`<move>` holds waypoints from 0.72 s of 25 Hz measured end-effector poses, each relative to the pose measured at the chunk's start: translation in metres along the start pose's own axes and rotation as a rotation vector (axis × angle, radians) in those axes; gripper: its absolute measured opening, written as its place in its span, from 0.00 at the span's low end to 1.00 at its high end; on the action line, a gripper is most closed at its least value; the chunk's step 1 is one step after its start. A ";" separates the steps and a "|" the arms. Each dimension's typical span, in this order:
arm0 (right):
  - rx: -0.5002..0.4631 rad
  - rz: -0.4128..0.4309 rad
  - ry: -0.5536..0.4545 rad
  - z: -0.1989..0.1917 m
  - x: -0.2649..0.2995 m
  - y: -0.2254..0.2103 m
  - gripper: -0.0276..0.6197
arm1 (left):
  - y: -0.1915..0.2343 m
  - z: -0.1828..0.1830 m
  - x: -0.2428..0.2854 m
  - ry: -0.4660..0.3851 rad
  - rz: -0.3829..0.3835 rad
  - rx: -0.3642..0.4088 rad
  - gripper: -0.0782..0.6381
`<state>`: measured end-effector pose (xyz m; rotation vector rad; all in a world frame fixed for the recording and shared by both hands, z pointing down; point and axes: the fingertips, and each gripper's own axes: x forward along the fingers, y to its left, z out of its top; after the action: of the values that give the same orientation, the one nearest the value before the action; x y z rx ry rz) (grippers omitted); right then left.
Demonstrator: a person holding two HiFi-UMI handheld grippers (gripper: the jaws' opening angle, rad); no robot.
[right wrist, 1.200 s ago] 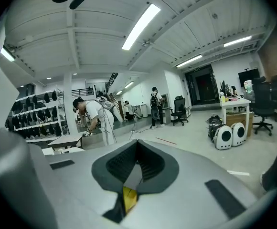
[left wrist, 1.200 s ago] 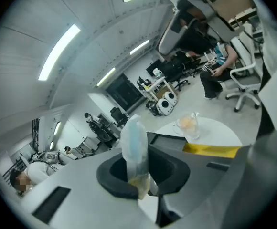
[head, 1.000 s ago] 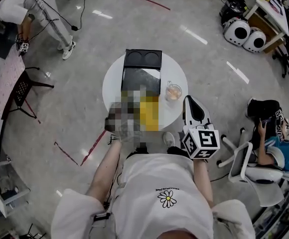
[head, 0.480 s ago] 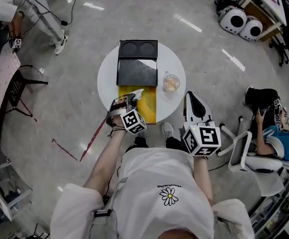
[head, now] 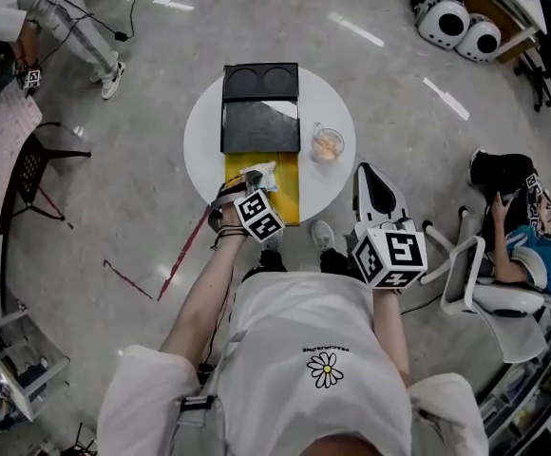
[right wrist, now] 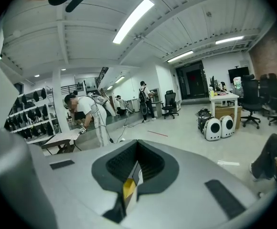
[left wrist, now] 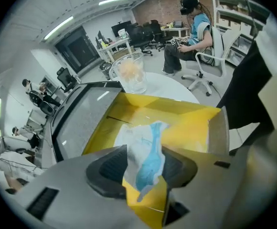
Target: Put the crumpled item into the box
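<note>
Left claw opening — crumpled item between, seemingly loose

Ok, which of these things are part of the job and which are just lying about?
Job:
- crumpled wrapper, between the jaws of the left tool, which are opening
- yellow box beneath it

Lying about:
- glass cup
- black tray

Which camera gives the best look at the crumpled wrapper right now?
The left gripper view: the crumpled wrapper fills the middle, white and blue, between the opening jaws of the left gripper above the yellow box. The head view shows only a small pale patch over that box. The right gripper view misses it.
</note>
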<state>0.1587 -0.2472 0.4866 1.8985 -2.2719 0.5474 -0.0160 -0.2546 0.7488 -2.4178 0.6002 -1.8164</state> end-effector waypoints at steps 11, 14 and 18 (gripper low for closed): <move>0.000 0.020 0.005 0.001 0.003 0.001 0.05 | -0.020 0.010 -0.009 -0.042 -0.141 -0.131 0.55; -0.001 0.030 0.005 -0.001 0.003 0.002 0.05 | -0.017 0.014 -0.016 -0.063 -0.123 -0.147 0.55; -0.023 0.056 0.000 0.000 0.005 0.007 0.05 | 0.010 0.029 -0.032 -0.119 -0.061 -0.198 0.55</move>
<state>0.1511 -0.2507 0.4871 1.8301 -2.3272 0.5261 0.0010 -0.2579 0.7081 -2.6761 0.7348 -1.6930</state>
